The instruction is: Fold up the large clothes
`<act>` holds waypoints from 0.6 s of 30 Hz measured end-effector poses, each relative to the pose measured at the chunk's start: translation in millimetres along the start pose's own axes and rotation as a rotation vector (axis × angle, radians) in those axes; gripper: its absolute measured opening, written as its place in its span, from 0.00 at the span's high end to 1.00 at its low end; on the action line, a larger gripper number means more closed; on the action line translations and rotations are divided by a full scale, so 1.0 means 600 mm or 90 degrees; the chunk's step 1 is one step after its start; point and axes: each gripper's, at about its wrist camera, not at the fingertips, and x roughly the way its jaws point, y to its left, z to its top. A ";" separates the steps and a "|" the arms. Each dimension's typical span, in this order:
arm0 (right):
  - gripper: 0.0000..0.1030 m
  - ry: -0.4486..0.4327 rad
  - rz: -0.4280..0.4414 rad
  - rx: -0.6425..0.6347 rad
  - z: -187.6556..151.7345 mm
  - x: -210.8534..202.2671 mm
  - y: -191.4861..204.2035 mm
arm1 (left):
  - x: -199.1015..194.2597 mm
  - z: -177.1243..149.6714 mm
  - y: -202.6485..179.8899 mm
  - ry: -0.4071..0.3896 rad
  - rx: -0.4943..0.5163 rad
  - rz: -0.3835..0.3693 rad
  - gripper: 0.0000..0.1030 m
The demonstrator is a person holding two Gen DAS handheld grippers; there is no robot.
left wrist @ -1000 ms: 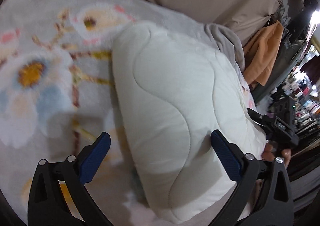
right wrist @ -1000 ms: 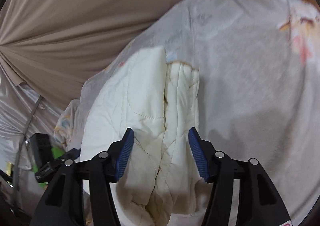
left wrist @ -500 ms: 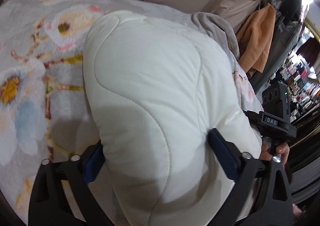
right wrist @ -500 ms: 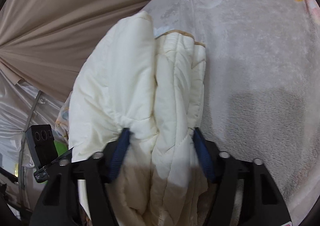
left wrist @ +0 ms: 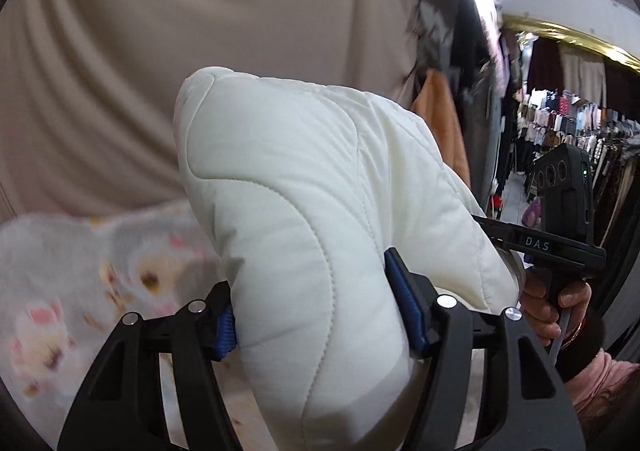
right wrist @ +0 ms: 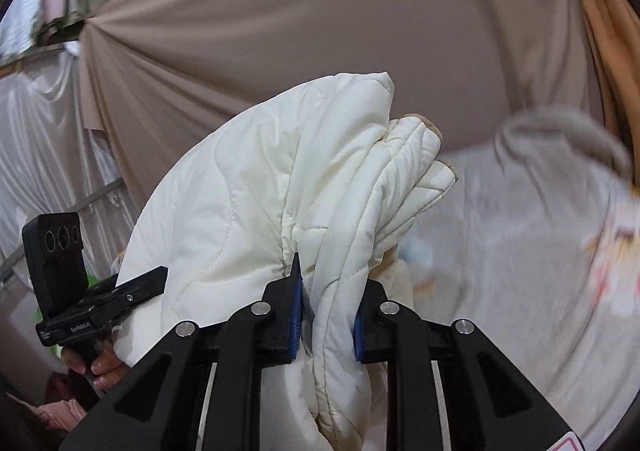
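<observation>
A folded white quilted jacket point(left wrist: 304, 219) is lifted off the floral blanket point(left wrist: 80, 259). My left gripper point(left wrist: 320, 315) has its blue pads pressed into both sides of one thick end, its jaws still closing. In the right wrist view the same jacket point(right wrist: 280, 179) shows its stacked folded layers. My right gripper point(right wrist: 326, 315) pinches a narrower bundle of these layers between its pads, jaws still closing. Each view shows the other hand-held gripper beside the jacket: the right gripper point(left wrist: 560, 243) with a hand below it, and the left gripper point(right wrist: 80, 291).
A beige draped curtain point(right wrist: 320, 31) fills the background behind the bed. An orange garment point(left wrist: 440, 123) hangs at the curtain's right edge. Racks of clothes point(left wrist: 560, 123) stand farther right. A grey blanket point(right wrist: 520, 231) with faint flowers covers the bed on the right.
Both grippers have closed onto the jacket and lifted it off the blanket. The views have tilted up, so the curtain now fills the upper part.
</observation>
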 end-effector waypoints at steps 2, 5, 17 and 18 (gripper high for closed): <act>0.81 -0.044 0.009 -0.031 0.028 -0.019 0.036 | -0.044 0.026 0.007 -0.057 0.030 0.008 0.40; 0.81 -0.105 0.031 -0.085 0.067 -0.036 0.101 | -0.109 0.052 0.021 -0.135 0.072 0.029 0.40; 0.80 -0.137 0.115 -0.114 0.122 0.141 0.231 | -0.148 0.052 0.218 -0.186 0.061 0.126 0.35; 0.80 -0.122 0.117 -0.101 0.117 0.172 0.226 | -0.125 0.040 0.248 -0.165 0.043 0.133 0.35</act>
